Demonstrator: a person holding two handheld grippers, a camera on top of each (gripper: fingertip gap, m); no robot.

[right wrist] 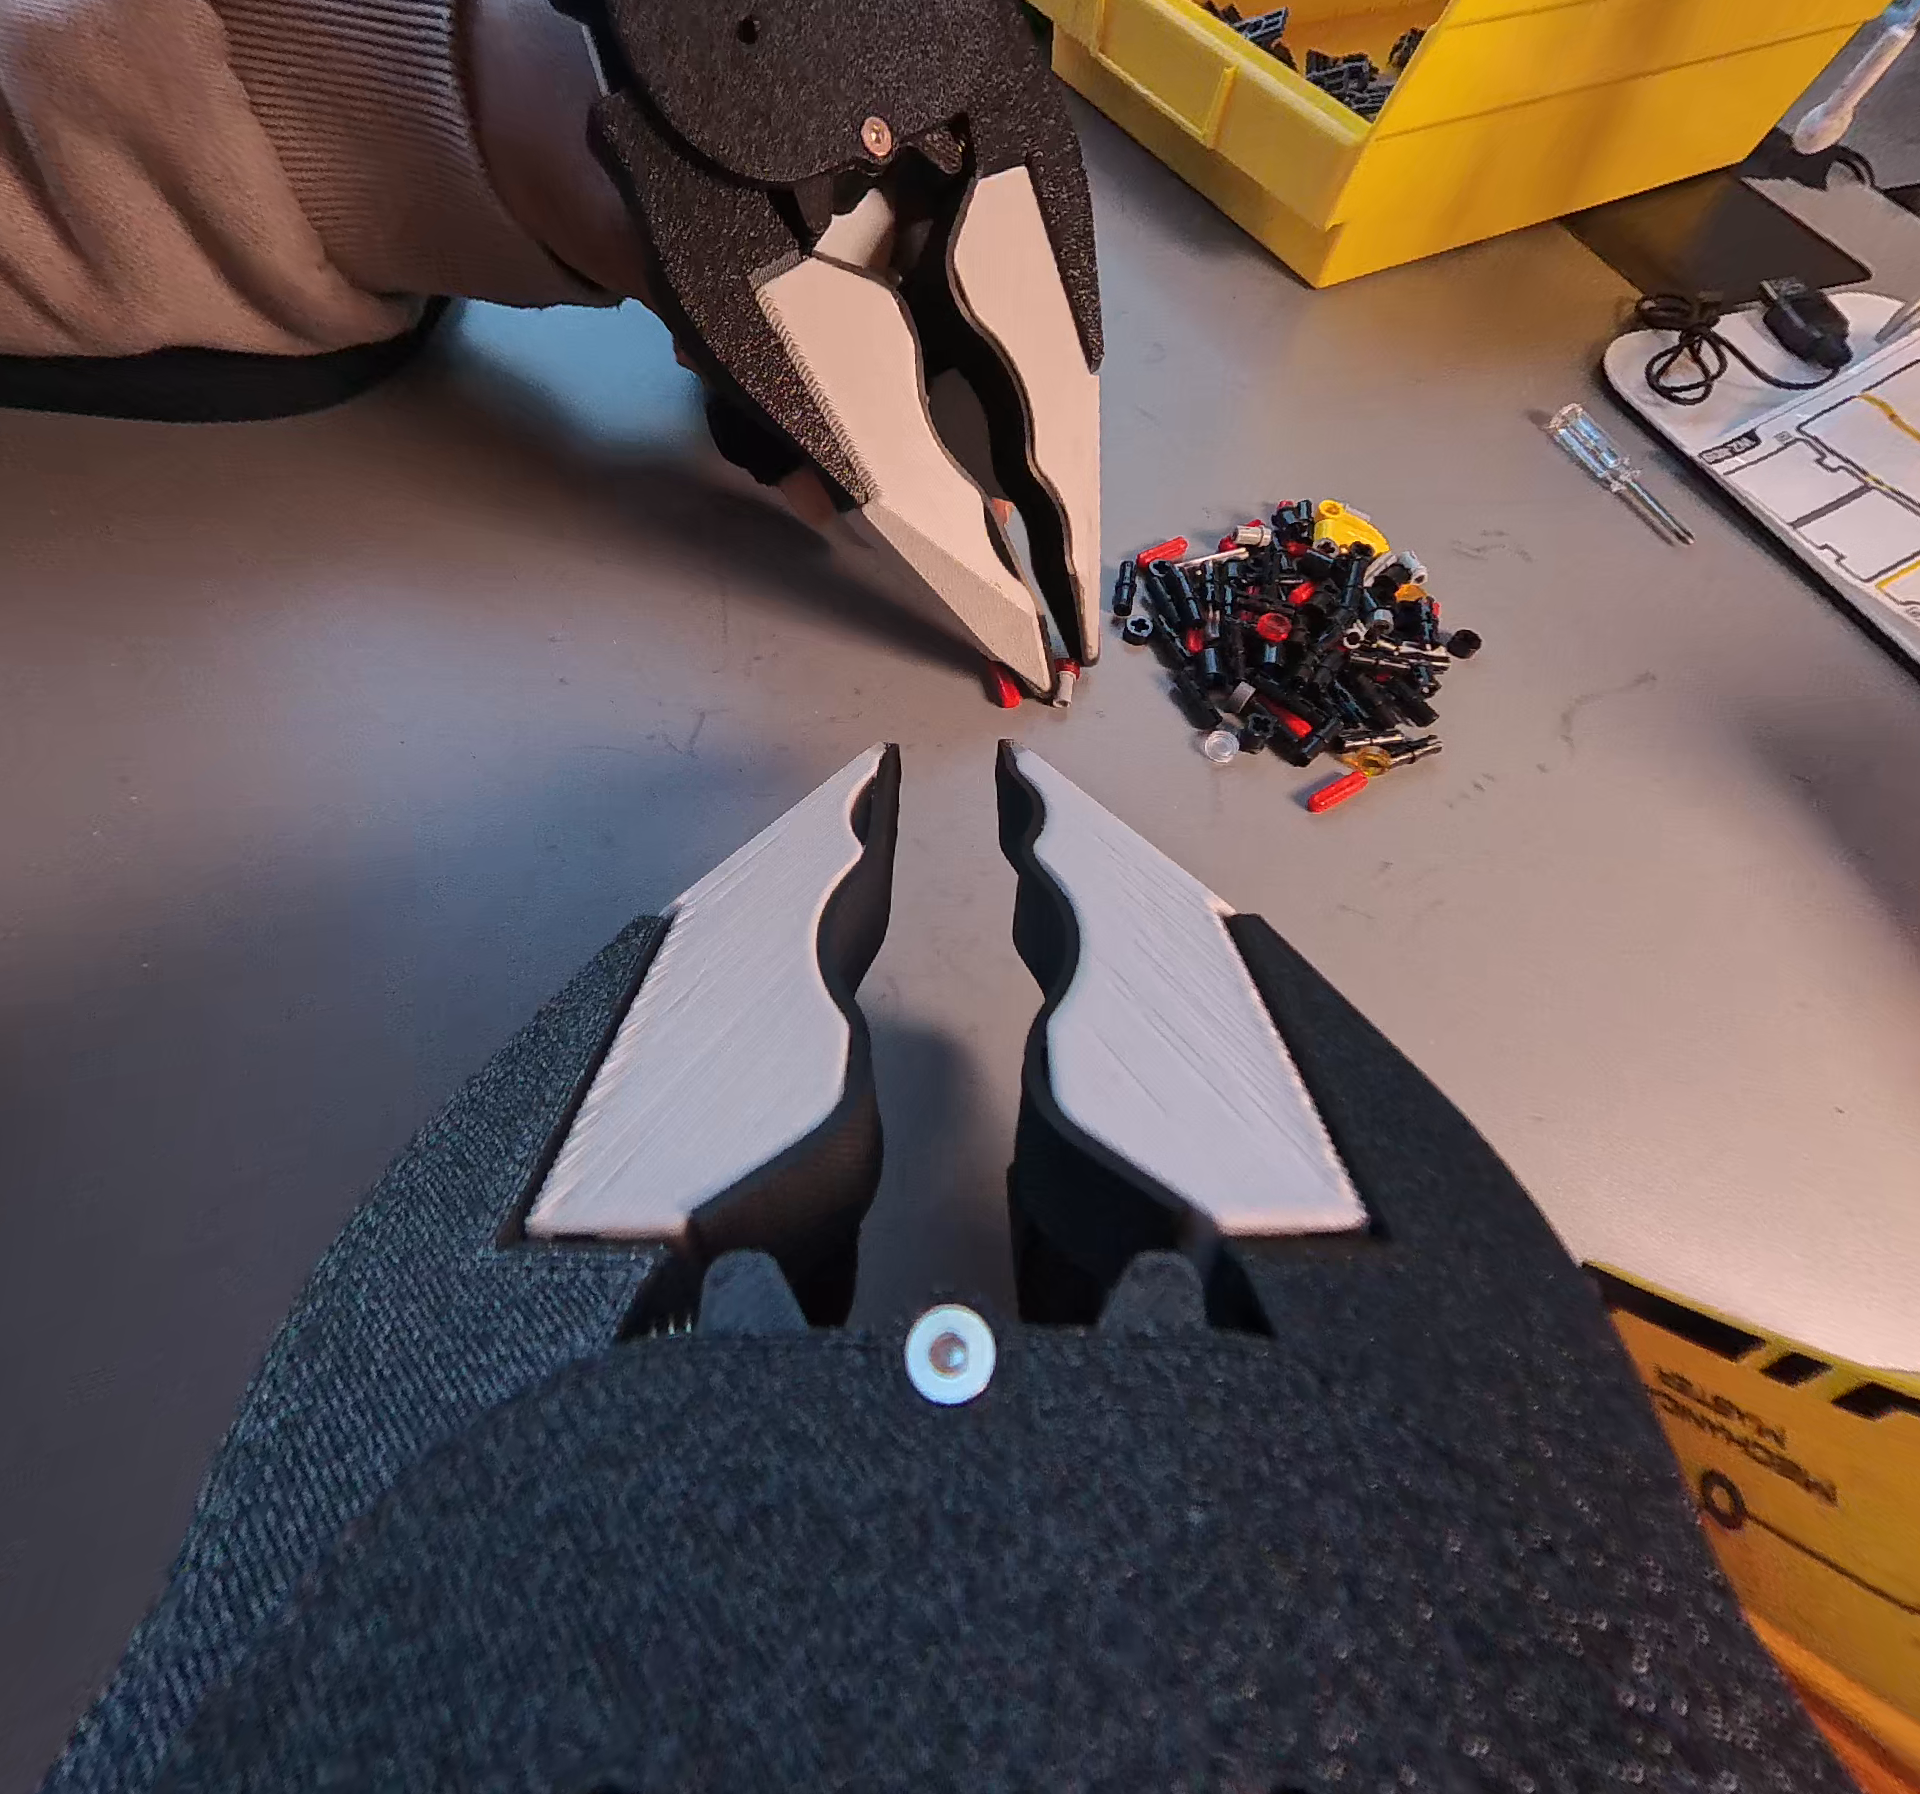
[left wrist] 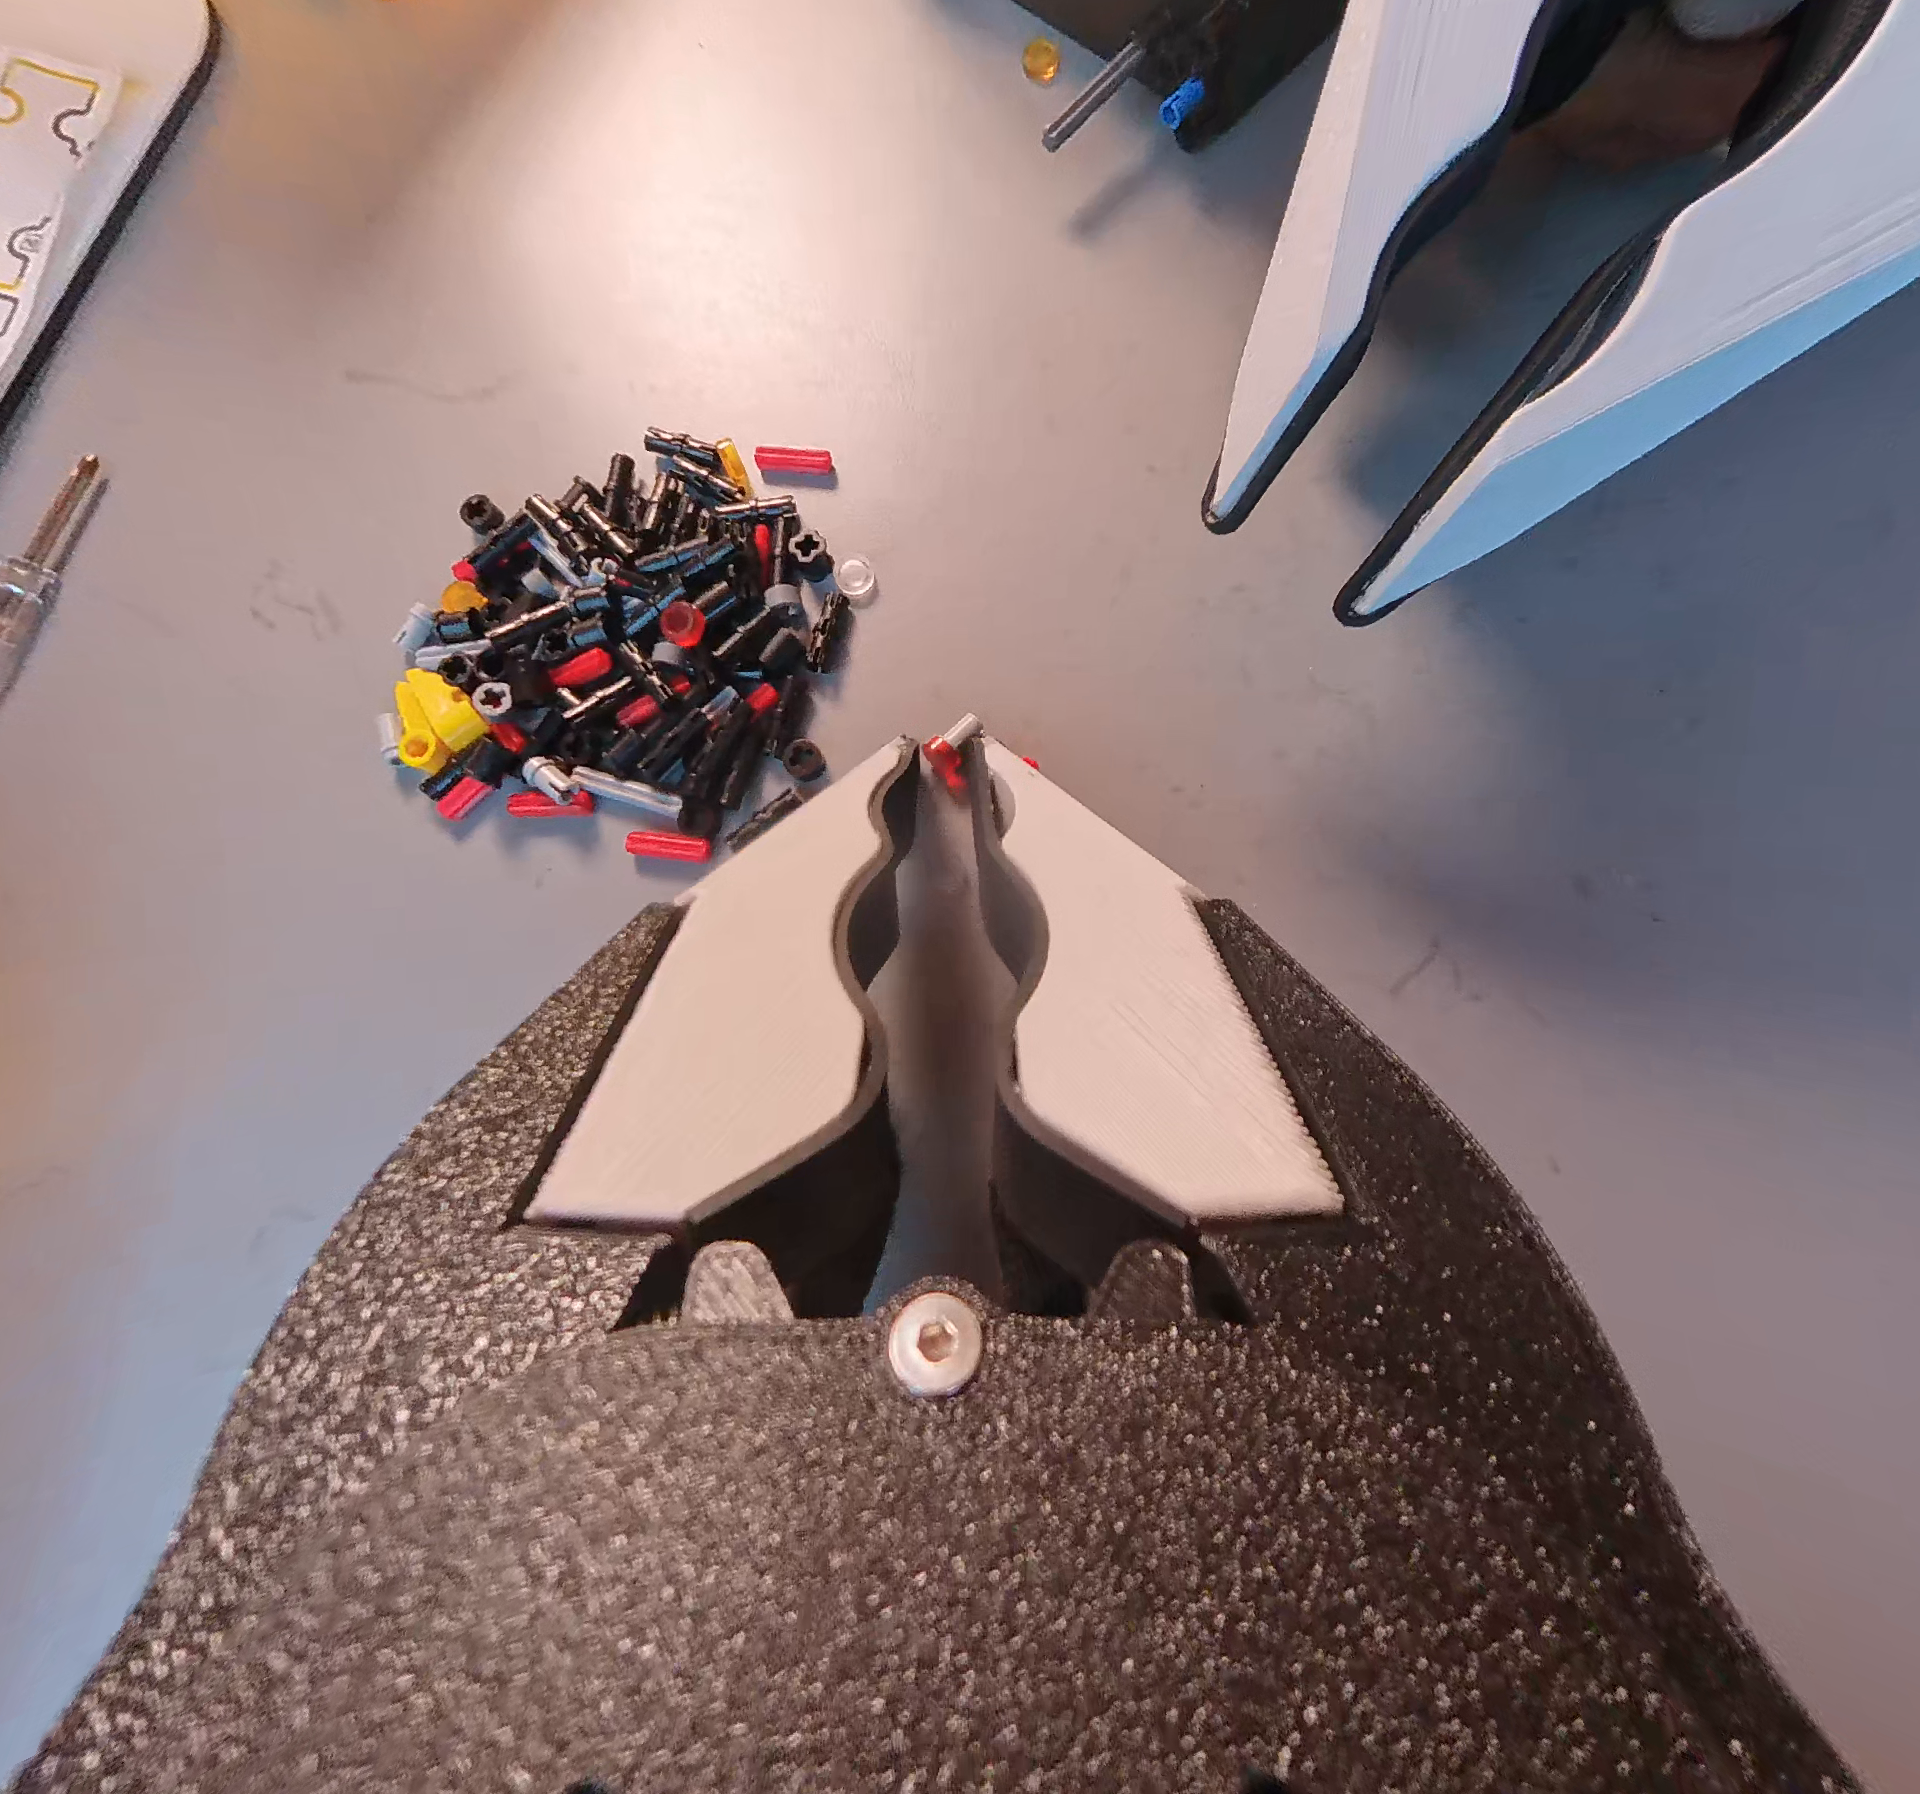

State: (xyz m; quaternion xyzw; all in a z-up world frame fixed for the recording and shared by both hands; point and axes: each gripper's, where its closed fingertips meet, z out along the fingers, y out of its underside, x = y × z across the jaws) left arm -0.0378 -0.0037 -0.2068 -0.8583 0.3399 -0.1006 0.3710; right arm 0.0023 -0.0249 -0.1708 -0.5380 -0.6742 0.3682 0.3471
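The left gripper is closed on a small grey-and-red pin at its fingertips, low over the grey worktop. Just beside it lies the pile of small black, red and yellow parts. The right gripper is a little open and holds nothing, its tips near the left one. A yellow bin stands further away.

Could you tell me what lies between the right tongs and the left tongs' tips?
Only bare grey table, seen in the right wrist view; the pile of small parts sits off to one side.
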